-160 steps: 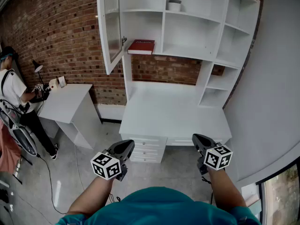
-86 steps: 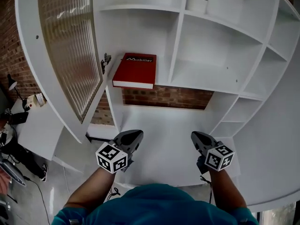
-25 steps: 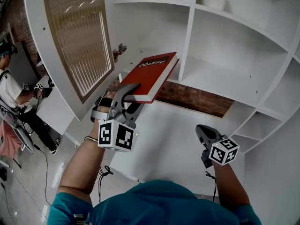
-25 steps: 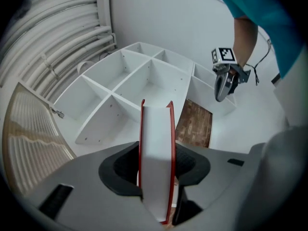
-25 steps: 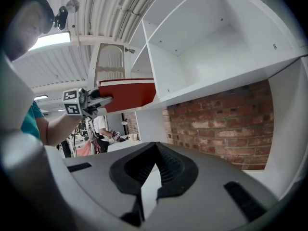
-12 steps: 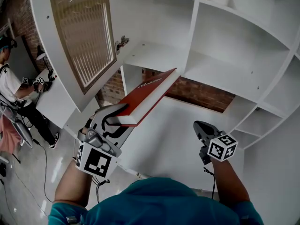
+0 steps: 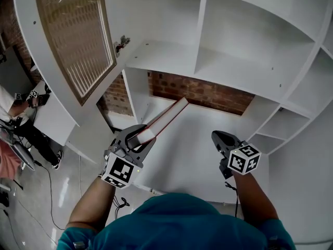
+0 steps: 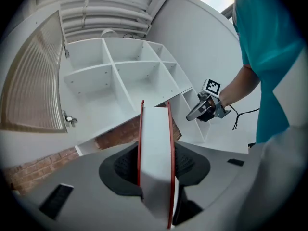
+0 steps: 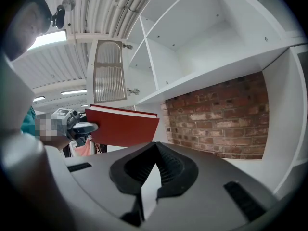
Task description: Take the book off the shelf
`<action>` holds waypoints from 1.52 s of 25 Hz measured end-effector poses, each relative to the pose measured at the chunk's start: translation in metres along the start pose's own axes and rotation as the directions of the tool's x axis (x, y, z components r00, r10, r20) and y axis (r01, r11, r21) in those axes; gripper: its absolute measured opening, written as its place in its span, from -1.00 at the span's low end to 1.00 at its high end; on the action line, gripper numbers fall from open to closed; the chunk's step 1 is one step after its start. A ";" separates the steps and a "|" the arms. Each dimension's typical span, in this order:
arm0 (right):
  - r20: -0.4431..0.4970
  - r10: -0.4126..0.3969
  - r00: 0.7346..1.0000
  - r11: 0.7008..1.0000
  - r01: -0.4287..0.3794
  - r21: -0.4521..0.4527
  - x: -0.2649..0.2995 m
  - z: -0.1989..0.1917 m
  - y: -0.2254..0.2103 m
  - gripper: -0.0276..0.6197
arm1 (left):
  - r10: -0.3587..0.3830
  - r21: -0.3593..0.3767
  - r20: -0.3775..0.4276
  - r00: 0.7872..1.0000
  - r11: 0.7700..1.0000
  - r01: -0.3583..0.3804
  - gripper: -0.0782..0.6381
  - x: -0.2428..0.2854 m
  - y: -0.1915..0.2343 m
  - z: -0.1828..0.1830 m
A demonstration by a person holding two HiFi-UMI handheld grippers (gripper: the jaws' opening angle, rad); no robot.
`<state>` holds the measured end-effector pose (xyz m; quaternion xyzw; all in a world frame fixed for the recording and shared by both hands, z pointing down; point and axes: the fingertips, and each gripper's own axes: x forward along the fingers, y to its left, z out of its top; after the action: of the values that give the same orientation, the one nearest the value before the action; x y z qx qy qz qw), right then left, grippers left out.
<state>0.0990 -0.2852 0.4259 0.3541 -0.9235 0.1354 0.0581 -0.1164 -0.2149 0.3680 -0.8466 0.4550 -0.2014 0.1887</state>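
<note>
The red book (image 7: 165, 120) is off the shelf, and my left gripper (image 7: 141, 135) is shut on its near end. It hangs edge-on and slanted over the white desk (image 7: 200, 163), below the bare compartment (image 7: 161, 56) next to the door hinge. In the left gripper view the book's white page edge (image 8: 155, 143) fills the gap between the dark pads. The right gripper view shows the book's red cover (image 9: 126, 127) and the left gripper (image 9: 82, 127) off to its left. My right gripper (image 7: 216, 136) hovers shut and holding nothing over the desk, a little right of the book.
The cabinet door (image 7: 73, 40) with ribbed glass stands swung open at the left, close to my left arm. A brick wall (image 7: 208, 94) backs the gap between shelf unit and desk. A person (image 7: 15, 113) stands by a side desk at the far left.
The book has come out of the shelf compartment and down towards me in my left gripper, turning from flat to edge-on. The right gripper has barely moved.
</note>
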 end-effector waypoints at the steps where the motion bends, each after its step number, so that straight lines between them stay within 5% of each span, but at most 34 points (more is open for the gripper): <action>1: -0.002 -0.010 1.000 1.000 0.010 0.002 -0.002 -0.003 -0.003 -0.85 | -0.009 -0.020 0.004 1.000 1.000 0.009 -0.30 0.008 -0.003 -0.006; 14: -0.019 -0.092 0.996 0.994 0.093 0.056 -0.021 -0.036 -0.033 -0.85 | -0.116 -0.186 0.031 0.993 0.975 0.120 -0.30 0.090 -0.046 -0.053; 38: -0.117 -0.143 0.983 0.969 0.164 0.186 -0.017 -0.115 -0.082 -0.85 | -0.193 -0.272 -0.043 0.980 0.946 0.175 -0.30 0.127 -0.100 -0.120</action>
<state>0.1681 -0.2997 0.5495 0.4211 -0.8714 0.2382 0.0807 -0.0441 -0.2876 0.5418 -0.8955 0.4033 -0.1845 0.0376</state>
